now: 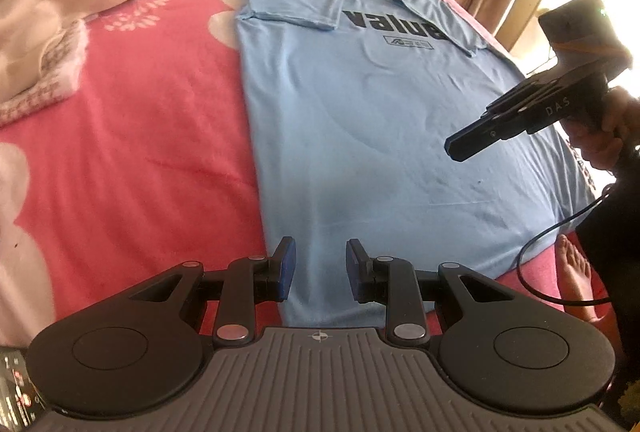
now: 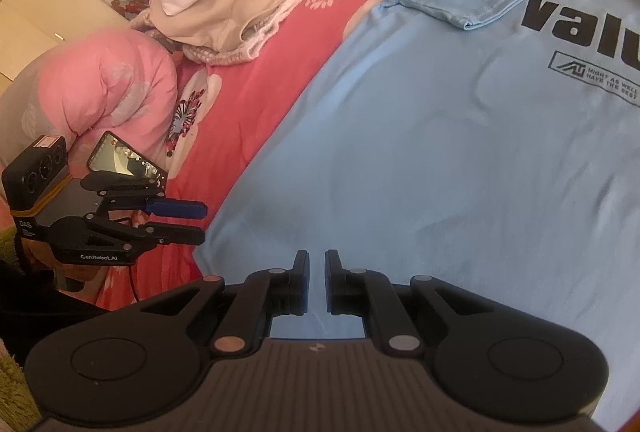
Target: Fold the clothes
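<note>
A light blue T-shirt [image 1: 360, 120] is lying flat on the red bedspread [image 1: 152, 136], one sleeve folded in, while the left gripper [image 1: 320, 266] is hovering at its hem with fingers apart and the right gripper [image 2: 317, 280] is hanging above the cloth, fingers nearly together, gripping nothing.

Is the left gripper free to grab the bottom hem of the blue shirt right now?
Probably yes. The left gripper is open and empty just above the blue shirt at its hem, with nothing lying between them.

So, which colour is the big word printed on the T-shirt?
Black, on the light blue T-shirt; the right wrist view shows it best.
</note>
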`<action>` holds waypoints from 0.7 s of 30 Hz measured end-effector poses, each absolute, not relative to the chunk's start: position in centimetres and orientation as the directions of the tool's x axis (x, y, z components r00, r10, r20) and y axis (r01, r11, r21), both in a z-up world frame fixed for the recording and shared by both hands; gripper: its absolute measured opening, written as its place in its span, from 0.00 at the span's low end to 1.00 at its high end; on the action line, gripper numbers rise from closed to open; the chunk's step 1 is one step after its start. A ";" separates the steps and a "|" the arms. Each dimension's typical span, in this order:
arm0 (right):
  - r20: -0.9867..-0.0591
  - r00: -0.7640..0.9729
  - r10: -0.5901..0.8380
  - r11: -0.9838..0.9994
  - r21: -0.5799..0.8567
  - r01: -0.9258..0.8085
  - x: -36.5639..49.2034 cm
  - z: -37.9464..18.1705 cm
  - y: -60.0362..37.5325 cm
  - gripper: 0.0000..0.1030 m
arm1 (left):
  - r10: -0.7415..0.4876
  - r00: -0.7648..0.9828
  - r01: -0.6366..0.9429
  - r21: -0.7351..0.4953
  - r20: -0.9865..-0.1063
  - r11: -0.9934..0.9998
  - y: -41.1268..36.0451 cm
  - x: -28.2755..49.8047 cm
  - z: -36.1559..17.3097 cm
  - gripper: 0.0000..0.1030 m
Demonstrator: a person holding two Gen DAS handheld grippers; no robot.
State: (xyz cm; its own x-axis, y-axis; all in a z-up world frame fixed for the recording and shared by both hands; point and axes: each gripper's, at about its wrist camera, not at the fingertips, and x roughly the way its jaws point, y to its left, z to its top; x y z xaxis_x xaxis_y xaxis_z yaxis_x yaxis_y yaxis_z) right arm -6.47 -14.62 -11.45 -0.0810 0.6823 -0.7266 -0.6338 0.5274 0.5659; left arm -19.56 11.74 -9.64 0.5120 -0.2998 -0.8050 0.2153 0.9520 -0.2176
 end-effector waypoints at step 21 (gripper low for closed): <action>-0.734 -0.095 0.673 0.518 0.559 -0.648 -7.4 -11.5 -13.8 0.08 | -0.293 0.499 0.211 -0.214 -0.816 0.954 11.2 -18.9 -9.9 0.29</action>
